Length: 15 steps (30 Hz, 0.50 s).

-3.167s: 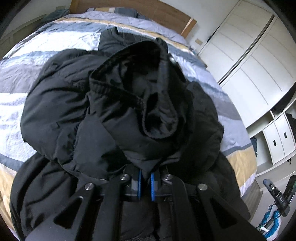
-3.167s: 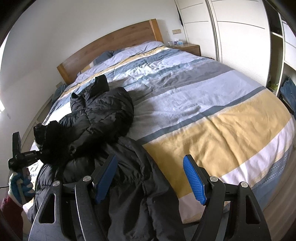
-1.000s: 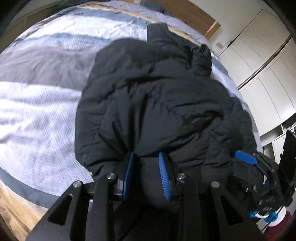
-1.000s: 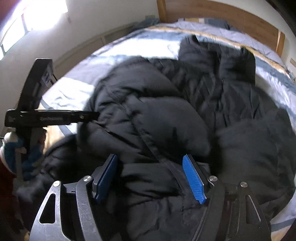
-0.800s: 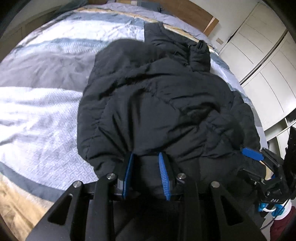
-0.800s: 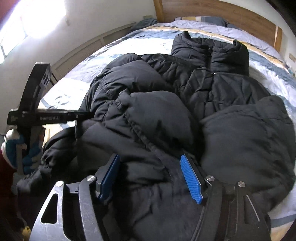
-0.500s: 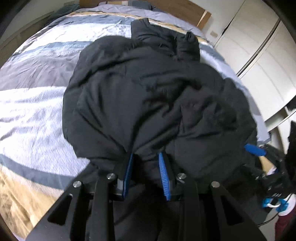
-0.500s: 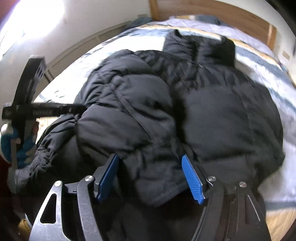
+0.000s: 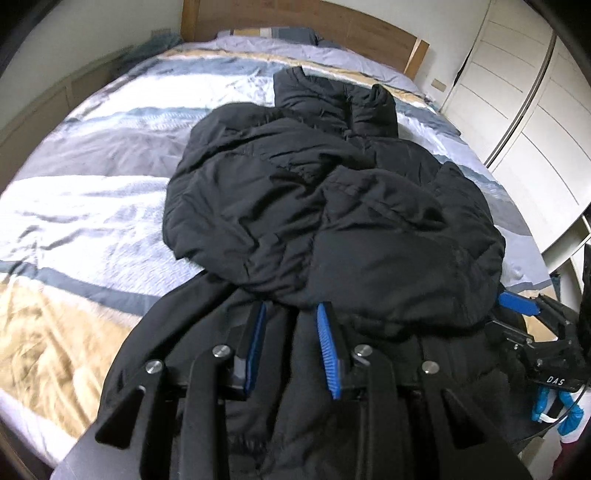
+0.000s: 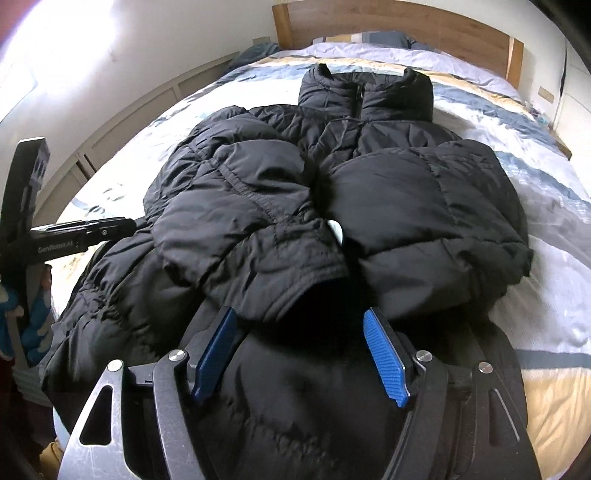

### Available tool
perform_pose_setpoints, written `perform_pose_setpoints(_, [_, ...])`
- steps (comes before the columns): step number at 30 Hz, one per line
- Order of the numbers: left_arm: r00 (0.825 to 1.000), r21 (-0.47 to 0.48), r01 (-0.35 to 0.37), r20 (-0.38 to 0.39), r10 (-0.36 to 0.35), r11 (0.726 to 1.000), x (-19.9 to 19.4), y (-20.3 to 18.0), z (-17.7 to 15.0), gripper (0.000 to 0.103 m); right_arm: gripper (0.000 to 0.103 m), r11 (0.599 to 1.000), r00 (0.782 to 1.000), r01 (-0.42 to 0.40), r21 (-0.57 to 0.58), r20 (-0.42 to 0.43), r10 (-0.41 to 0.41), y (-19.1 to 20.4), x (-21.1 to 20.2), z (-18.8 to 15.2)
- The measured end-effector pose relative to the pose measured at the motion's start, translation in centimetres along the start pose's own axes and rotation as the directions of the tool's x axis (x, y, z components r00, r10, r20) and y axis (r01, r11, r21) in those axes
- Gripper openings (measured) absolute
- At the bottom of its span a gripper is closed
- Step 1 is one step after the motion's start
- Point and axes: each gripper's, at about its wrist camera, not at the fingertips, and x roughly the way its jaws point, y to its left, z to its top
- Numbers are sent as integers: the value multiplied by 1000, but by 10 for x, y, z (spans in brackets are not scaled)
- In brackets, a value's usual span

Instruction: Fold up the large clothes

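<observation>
A black puffer jacket (image 9: 332, 206) lies on the striped bed, collar toward the headboard; both sleeves are folded across the chest (image 10: 332, 206). Its lower part runs under both grippers. My left gripper (image 9: 290, 325) is open, its blue pads apart just above the jacket, holding nothing. My right gripper (image 10: 301, 332) is open wide over the jacket's lower middle, empty. The right gripper also shows at the right edge of the left wrist view (image 9: 517, 306). The left gripper's body shows at the left of the right wrist view (image 10: 74, 236).
The bed (image 9: 92, 184) has a striped blue, white and yellow cover and a wooden headboard (image 9: 314, 26). White wardrobe doors (image 9: 535, 110) stand to the right. A low panelled wall (image 10: 129, 118) runs along the bed's left side.
The left gripper let go of the sleeve it carried and opened. Both sleeves now lie folded across the jacket. Both grippers have drawn back toward the jacket's lower part.
</observation>
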Motion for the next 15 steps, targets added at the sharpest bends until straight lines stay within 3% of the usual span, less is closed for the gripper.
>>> perform_pose_setpoints(5, [996, 13, -64, 55, 63, 998, -25, -12, -18, 27, 71, 1000, 1000, 10, 21, 10, -10, 1, -15, -16])
perform_pose_setpoints(15, [983, 77, -101, 160, 88, 992, -50, -24, -45, 27, 80, 992, 997, 54, 115, 44, -60, -17, -48, -47])
